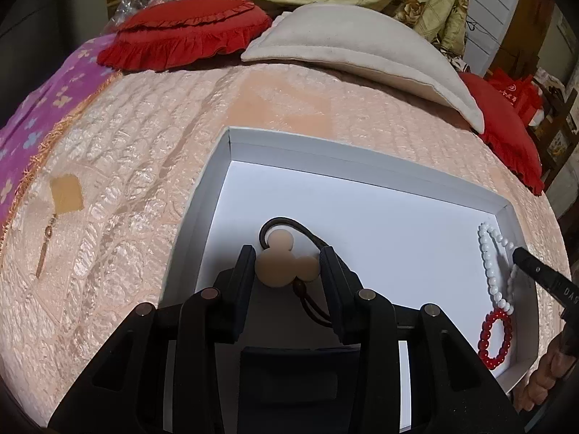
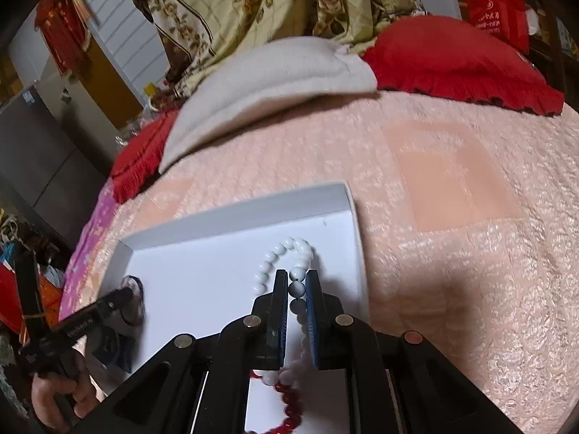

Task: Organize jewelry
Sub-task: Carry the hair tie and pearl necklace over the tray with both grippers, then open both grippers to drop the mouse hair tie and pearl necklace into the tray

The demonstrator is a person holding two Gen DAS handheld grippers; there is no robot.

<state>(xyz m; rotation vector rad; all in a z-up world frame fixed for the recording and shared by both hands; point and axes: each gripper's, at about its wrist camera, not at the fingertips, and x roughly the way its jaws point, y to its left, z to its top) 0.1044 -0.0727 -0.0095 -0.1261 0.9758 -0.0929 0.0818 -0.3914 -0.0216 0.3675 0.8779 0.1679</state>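
A: Where does the sorting stand?

B: Both pieces are being brought into the shallow white box (image 1: 365, 173) on the pink quilted bedspread (image 1: 144, 166). The left gripper (image 1: 287, 256) is clamped on a mouse-head charm (image 1: 286, 264) strung on a brown cord (image 1: 289, 225); the charm sits squeezed between the pads, the cord looping out toward twelve o'clock, low over the box floor near its left wall.

A: And the other hand?

B: The right gripper (image 2: 294, 277) is nearly closed, pinching a white bead bracelet (image 2: 286, 253). One bead is caught between the pads, the loop fanning toward twelve o'clock onto the box floor. A red bead bracelet (image 2: 286, 403) trails out below the jaws toward six o'clock, seemingly joined to the white one, though the join is partly hidden.

A: So what comes next?

B: My reading is that this is the set-down step. Each pair of jaws would need to ease apart so the piece drops flat, then lift straight away so neither cord nor beads snag on a finger. The charm belongs on the left, the beads along the right wall, kept well apart.

A: Anything left outside?

B: From the left wrist view, a gold tassel pendant (image 1: 46, 249) lies on the bedspread at about nine o'clock, beside a small tan square (image 1: 67, 195). That looks like the next pick.
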